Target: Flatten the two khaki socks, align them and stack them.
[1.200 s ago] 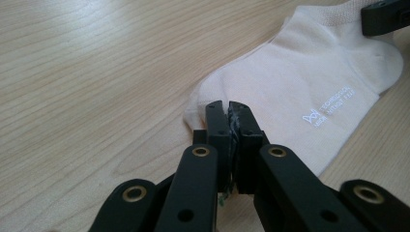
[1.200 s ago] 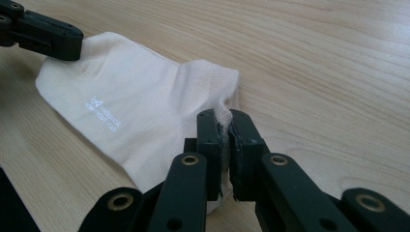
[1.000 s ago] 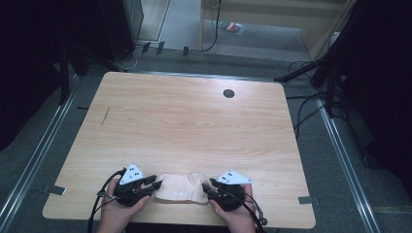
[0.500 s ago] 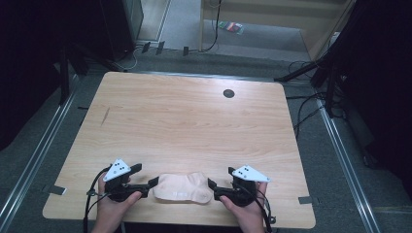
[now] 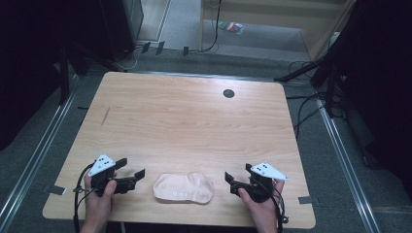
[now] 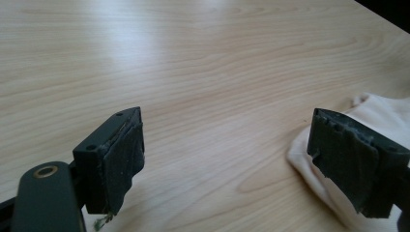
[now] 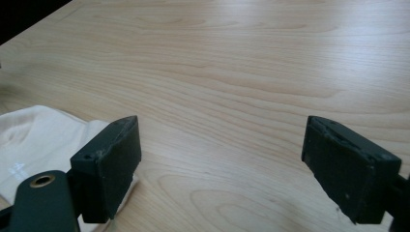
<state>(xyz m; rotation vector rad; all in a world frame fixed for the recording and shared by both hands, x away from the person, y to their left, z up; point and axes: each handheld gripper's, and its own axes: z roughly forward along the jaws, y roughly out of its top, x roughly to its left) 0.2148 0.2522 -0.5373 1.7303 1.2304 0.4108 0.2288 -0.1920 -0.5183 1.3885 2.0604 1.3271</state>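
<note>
High view: pale folded cloth (image 5: 184, 187) lies lengthwise between left gripper (image 5: 132, 172) and right gripper (image 5: 232, 183), both jaws just opened, empty.

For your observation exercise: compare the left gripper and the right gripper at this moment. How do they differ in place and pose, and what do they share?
The left gripper sits left of the folded cloth, its jaws pointing right toward it; the right gripper sits right of the cloth, jaws pointing left. In the left gripper view the cloth lies by the right-hand jaw; in the right gripper view, by the left-hand one. Both are open, hold nothing, and stand clear of the cloth.
</note>
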